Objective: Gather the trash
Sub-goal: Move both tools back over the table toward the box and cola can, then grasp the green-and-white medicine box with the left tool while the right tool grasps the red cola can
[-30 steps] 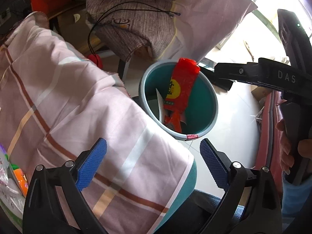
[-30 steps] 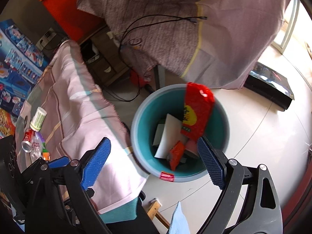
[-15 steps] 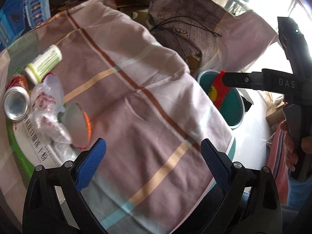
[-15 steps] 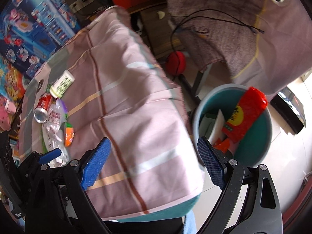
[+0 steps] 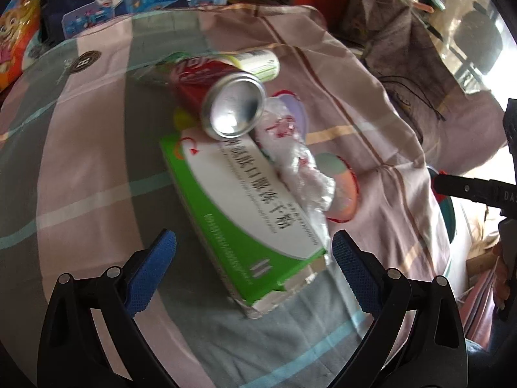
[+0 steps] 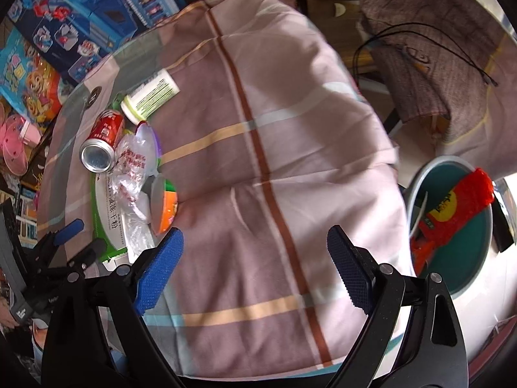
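Note:
A pile of trash lies on the checked tablecloth [image 5: 97, 168]: a green and white box [image 5: 245, 213], a red can [image 5: 223, 100] on its side, a crumpled plastic bag [image 5: 294, 158], a white bottle [image 5: 258, 63] and an orange cup [image 5: 342, 190]. My left gripper [image 5: 253, 271] hangs open just over the box's near end, nothing between its fingers. In the right wrist view the same pile sits at left: can [image 6: 101, 144], bottle [image 6: 152, 95], cup [image 6: 166, 205]. My right gripper [image 6: 255, 268] is open over bare cloth. The teal bin [image 6: 465, 258] at right holds a red packet [image 6: 458, 207].
Colourful toy boxes [image 6: 64, 26] stand behind the table. A brown cloth with a black cable [image 6: 429, 55] drapes over furniture at the back right. The table's edge drops off toward the bin on the white floor.
Both grippers swung away from the bin toward the table's left side. The trash pile now fills the left wrist view, and the bin has slid to the right edge.

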Tool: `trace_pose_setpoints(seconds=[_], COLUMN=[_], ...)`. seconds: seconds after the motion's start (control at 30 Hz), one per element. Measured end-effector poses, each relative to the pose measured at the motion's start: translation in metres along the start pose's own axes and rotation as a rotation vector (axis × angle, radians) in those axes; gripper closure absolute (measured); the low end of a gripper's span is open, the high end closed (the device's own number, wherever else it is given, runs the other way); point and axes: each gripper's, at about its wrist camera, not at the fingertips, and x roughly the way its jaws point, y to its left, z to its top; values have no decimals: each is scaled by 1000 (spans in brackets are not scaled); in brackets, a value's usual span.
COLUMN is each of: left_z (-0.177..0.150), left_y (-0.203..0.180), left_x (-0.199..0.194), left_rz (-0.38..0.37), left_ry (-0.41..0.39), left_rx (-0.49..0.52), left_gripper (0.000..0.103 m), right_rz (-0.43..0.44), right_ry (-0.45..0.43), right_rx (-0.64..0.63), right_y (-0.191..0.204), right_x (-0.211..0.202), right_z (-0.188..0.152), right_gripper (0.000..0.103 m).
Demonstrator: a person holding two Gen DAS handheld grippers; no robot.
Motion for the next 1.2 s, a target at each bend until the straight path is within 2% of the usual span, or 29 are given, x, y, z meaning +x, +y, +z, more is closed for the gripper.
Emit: trace_pose_setpoints(seconds=[0.13, 0.37, 0.47, 0.57, 0.63, 0.77, 0.83, 0.93, 1.2], left_z=[3, 17, 18, 19, 21, 27, 27, 23, 23], left_y=[17, 29, 24, 18, 15, -2, -10, -13, 31], left_x=[9, 15, 23, 34, 39, 48, 53, 57, 39], left_rz=[35, 27, 2, 28, 8, 29, 15, 45, 92], left_ry=[23, 36, 62, 81, 92, 105, 131, 118, 113], left_rx=[-45, -85, -91, -91, -112, -68, -50, -31, -96], left_gripper=[6, 6, 6, 6, 6, 4, 4, 3, 3], right_rz=[17, 28, 34, 43, 45, 46, 44, 42, 48], right_ry=[10, 42, 31, 20, 26, 47, 54, 55, 55], right_rx=[-42, -66, -97, -99, -95, -87, -83, -78, -74], right_y=[20, 34, 46, 50, 50, 50, 49, 47, 46], right_x=[9, 20, 18, 18, 21, 29, 32, 32, 32], right_z=[6, 21, 32, 39, 41, 41, 41, 40, 37], right_gripper=[17, 17, 17, 17, 17, 17, 17, 17, 17])
